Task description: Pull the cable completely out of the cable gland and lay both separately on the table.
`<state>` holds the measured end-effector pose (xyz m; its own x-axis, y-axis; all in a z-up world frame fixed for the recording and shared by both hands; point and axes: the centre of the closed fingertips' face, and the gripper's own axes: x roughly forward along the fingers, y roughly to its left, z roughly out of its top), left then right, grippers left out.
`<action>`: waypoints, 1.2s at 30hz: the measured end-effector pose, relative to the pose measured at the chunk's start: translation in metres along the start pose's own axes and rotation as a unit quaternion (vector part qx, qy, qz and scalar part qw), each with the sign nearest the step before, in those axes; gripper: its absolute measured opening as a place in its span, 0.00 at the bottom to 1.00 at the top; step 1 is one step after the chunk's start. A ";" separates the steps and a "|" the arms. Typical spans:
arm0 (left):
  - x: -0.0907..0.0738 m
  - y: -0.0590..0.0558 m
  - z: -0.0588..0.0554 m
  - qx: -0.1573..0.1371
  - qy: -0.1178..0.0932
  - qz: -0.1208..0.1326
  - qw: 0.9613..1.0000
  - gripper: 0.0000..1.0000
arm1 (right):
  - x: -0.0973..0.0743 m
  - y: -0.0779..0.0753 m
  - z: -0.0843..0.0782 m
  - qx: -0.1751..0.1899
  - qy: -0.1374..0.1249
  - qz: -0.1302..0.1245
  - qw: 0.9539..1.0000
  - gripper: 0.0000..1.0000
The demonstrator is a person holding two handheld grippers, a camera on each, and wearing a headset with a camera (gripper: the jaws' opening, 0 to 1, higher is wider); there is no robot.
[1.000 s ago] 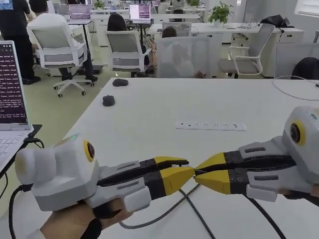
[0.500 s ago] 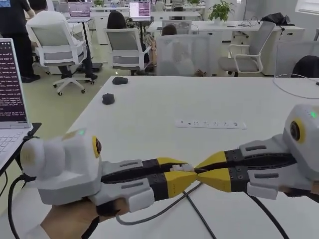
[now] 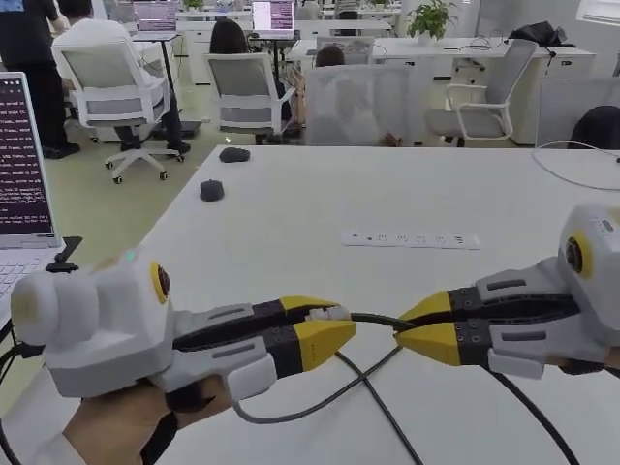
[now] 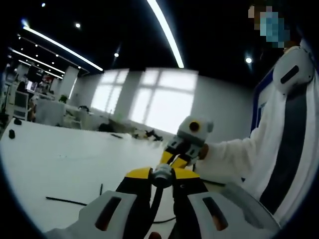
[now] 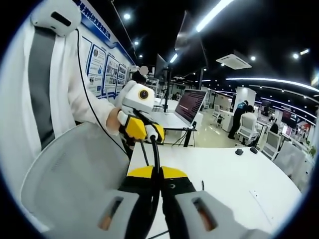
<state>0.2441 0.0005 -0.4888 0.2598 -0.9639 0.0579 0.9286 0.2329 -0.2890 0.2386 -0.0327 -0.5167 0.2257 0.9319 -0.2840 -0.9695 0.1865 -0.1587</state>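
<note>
Closest to the person, above the near edge of the worktop (image 3: 291, 223), a hand (image 3: 121, 426) grips the left gripper (image 3: 341, 322). Its yellow-tipped jaws are clamped on the small pale cable gland (image 3: 330, 313), which is held in the air. In the left gripper view the gland sits right between the jaw tips, with the black cable (image 3: 373, 319) running back through it. Just beside it and facing it tip to tip, the right gripper (image 3: 400, 329) has its jaws pressed together on the cable. A short bare stretch of cable spans the gap between the two grippers. Below them, the rest of the cable hangs down and lies in crossed loops on the worktop by its near edge. Farther on, a white power strip (image 3: 410, 240) lies flat around the middle. Two dark computer mice (image 3: 211, 193) rest towards the far left corner. Past the left edge stands an open laptop (image 3: 19, 165), and beyond the far edge are white office chairs (image 3: 247, 97).
</note>
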 end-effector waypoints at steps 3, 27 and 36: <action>0.000 0.001 -0.001 0.001 -0.001 0.003 1.000 0.15 | -0.001 -0.001 -0.009 -0.002 0.014 -0.001 1.000 0.03; -0.001 0.008 -0.007 -0.001 0.015 0.018 1.000 0.16 | -0.023 -0.014 -0.072 0.038 0.092 -0.038 0.994 0.04; 0.004 0.011 -0.013 -0.001 0.033 0.024 0.999 0.15 | -0.020 -0.008 -0.038 0.030 0.051 -0.033 0.998 0.10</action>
<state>0.2513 -0.0023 -0.5043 0.2864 -0.9579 -0.0190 0.9150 0.2793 -0.2911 0.2451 -0.0652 -0.5460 0.2954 0.8812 -0.3692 -0.9553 0.2684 -0.1238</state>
